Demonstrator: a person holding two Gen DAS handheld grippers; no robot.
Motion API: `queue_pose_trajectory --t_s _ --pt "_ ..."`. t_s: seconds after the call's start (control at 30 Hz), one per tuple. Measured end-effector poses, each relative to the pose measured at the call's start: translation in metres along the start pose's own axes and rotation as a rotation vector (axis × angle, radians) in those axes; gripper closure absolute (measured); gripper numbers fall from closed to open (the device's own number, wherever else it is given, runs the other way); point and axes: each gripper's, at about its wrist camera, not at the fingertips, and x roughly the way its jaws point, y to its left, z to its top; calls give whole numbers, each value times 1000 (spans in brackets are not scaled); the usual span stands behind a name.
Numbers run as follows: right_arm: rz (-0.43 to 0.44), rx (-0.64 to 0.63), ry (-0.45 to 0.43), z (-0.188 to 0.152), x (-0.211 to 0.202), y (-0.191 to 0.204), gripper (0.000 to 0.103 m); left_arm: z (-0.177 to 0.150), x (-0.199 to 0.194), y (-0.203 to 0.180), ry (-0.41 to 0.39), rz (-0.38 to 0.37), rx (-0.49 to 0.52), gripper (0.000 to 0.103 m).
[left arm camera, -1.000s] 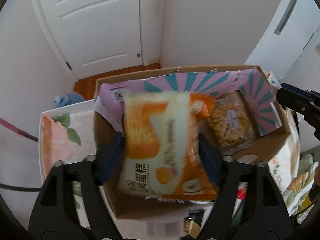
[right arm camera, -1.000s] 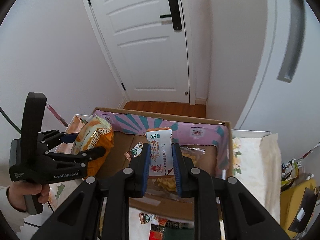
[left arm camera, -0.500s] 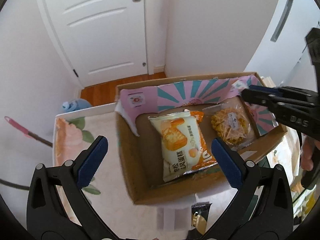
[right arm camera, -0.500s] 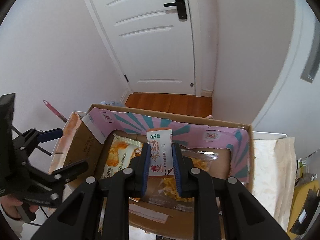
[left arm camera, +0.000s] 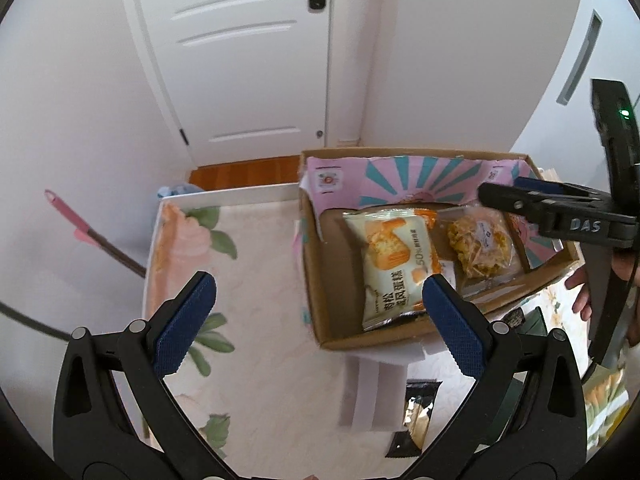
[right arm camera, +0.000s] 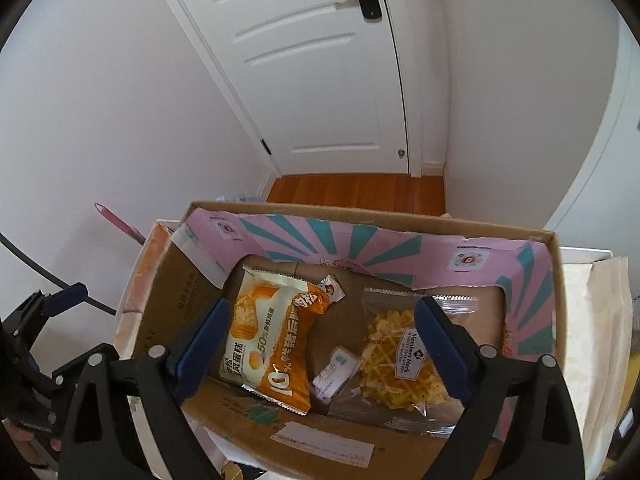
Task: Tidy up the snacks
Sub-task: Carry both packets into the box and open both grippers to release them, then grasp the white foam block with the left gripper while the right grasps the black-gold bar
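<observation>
A floral tablecloth point(left arm camera: 256, 280) lies under our left gripper point(left arm camera: 316, 322), empty, spread wide. Our right gripper point(right arm camera: 320, 344), just opened, half hides the cardboard box point(right arm camera: 176, 280) snacks.

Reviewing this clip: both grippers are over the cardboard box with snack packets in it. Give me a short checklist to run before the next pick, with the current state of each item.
1. Left gripper empty, jaws wide: ok.
2. Right gripper let go, nothing between the pads; its jaws have just been opening: ok.
3. Small white packet lying inside the cardboard box, between the orange cake packet and the clear waffle-crisp bag: ok.
4. Packets flat on the box floor, none hanging over the rim: ok.
5. Next snack in sight: a dark packet lies outside the box, below its front wall: ok.
6. Whether more snacks remain further right: cannot tell, mostly out of frame.
</observation>
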Motion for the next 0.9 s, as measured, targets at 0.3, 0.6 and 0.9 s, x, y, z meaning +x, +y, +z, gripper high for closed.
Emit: queue_pose_trajectory --t_s 0.3,0.6,0.9 --pt "10 -21 -94 -11 -45 5 1 -21 -34 0 -33 11 -20 0" --pt "-24 -64 -107 -37 -91 -2 1 -57 -60 -23 -31 6 -7 0" --pt "-119 -103 -157 -77 -134 -16 1 -95 -66 -38 10 -7 -28 0"
